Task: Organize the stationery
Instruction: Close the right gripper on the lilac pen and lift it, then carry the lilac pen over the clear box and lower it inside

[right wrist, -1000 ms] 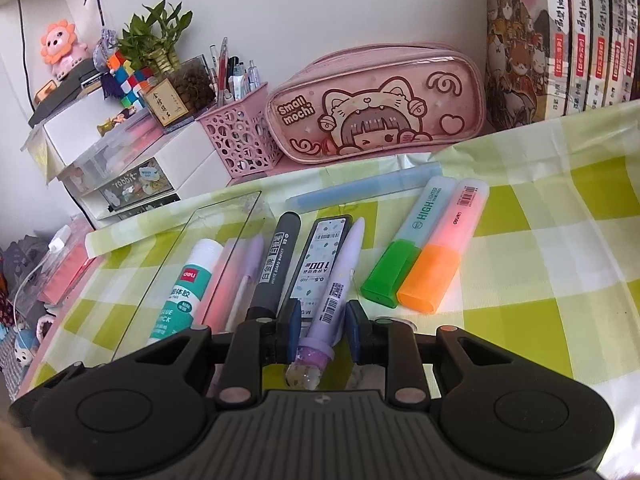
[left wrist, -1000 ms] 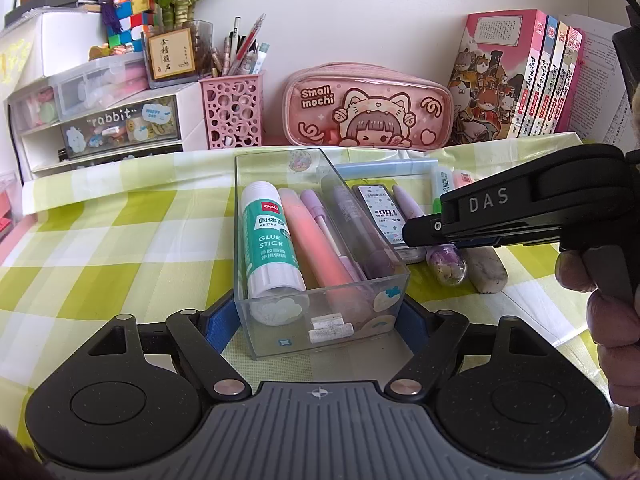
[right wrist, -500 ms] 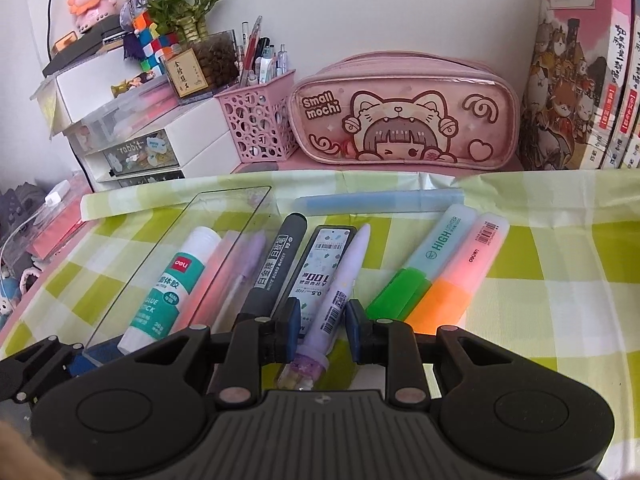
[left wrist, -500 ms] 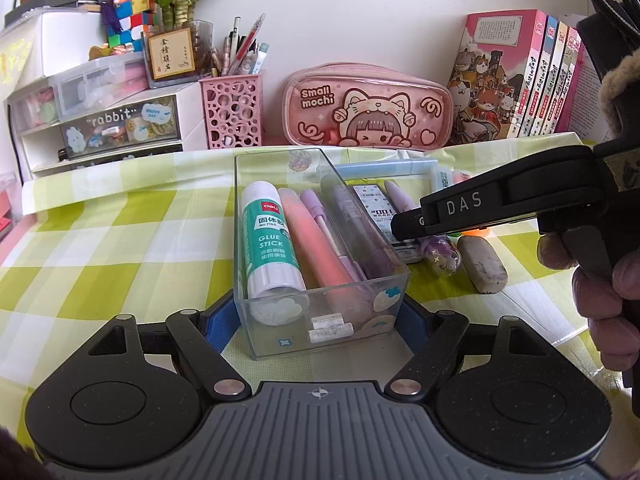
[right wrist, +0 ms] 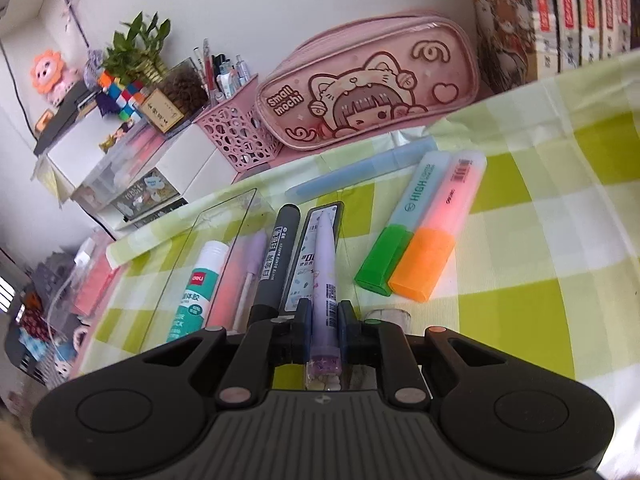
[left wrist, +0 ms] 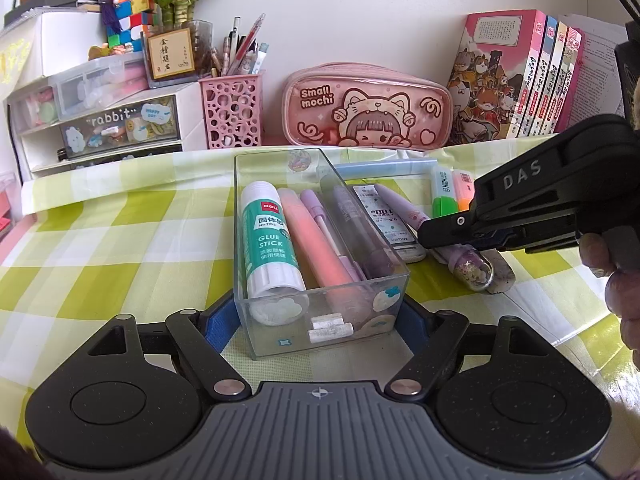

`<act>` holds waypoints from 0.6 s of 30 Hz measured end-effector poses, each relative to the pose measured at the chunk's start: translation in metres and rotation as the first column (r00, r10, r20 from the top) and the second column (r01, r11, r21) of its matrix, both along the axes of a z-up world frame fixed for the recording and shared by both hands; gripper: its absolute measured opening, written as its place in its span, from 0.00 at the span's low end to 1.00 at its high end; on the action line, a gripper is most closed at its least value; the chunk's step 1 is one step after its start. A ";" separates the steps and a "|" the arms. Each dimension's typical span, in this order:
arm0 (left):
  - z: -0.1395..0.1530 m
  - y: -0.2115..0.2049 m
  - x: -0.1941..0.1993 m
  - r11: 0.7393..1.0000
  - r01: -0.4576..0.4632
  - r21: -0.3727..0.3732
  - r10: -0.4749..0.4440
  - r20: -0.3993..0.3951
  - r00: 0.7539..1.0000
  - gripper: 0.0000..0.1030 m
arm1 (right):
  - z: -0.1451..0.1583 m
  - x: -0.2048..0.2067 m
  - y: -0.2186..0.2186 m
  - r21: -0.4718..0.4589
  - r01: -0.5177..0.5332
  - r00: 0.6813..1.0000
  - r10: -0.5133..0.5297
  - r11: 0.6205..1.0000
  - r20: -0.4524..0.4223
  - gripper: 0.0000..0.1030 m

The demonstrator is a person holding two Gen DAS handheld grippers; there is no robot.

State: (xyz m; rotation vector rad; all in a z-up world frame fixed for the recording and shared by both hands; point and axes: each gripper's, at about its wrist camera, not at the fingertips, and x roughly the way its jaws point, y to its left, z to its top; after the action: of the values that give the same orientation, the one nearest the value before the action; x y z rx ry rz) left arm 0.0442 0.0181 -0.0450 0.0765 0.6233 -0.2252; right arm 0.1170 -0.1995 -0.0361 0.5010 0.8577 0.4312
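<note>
A clear plastic box (left wrist: 320,308) stands between the fingers of my left gripper (left wrist: 320,320), which grips its near end. It holds a glue stick (left wrist: 268,240), a pink highlighter (left wrist: 316,240), a lilac pen and a dark marker (right wrist: 276,256). My right gripper (right wrist: 323,320) is shut on a lilac pen (right wrist: 325,268) with a glitter cap (left wrist: 472,270), just right of the box; it also shows in the left wrist view (left wrist: 444,236). A lead refill case (left wrist: 390,220) lies under the pen.
Green (right wrist: 404,240) and orange (right wrist: 444,236) highlighters, a blue pen (right wrist: 360,172) and an eraser (left wrist: 502,272) lie on the checked cloth right of the box. Behind stand a pink pencil case (left wrist: 368,108), a pink pen cup (left wrist: 234,112), drawers (left wrist: 108,124) and books (left wrist: 520,76).
My right gripper has closed tighter on the lilac pen, and its view has tilted. The left gripper and box have not moved.
</note>
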 end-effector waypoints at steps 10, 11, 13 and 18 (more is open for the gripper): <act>0.000 -0.001 0.000 1.000 0.001 -0.001 -0.001 -0.001 1.000 0.76 | 0.001 0.002 -0.019 0.290 0.018 0.996 0.008 0.957 -0.088 0.16; 0.000 -0.001 0.000 1.000 0.001 -0.001 -0.001 -0.001 1.000 0.76 | 0.002 0.002 -0.020 0.306 0.018 0.996 0.010 0.952 -0.089 0.16; 0.000 -0.001 0.001 1.000 0.001 -0.001 -0.001 -0.001 1.000 0.76 | 0.005 0.001 -0.019 0.334 0.019 0.996 0.011 0.942 -0.089 0.16; 0.000 -0.001 0.000 1.000 0.001 -0.001 -0.001 -0.001 1.000 0.76 | 0.011 -0.001 -0.008 0.354 0.016 0.996 0.016 0.935 -0.088 0.16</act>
State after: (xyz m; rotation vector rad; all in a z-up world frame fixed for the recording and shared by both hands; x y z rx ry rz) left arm 0.0447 0.0174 -0.0454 0.0761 0.6243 -0.2263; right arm 0.1161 -0.2075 -0.0247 0.8594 0.8699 0.5711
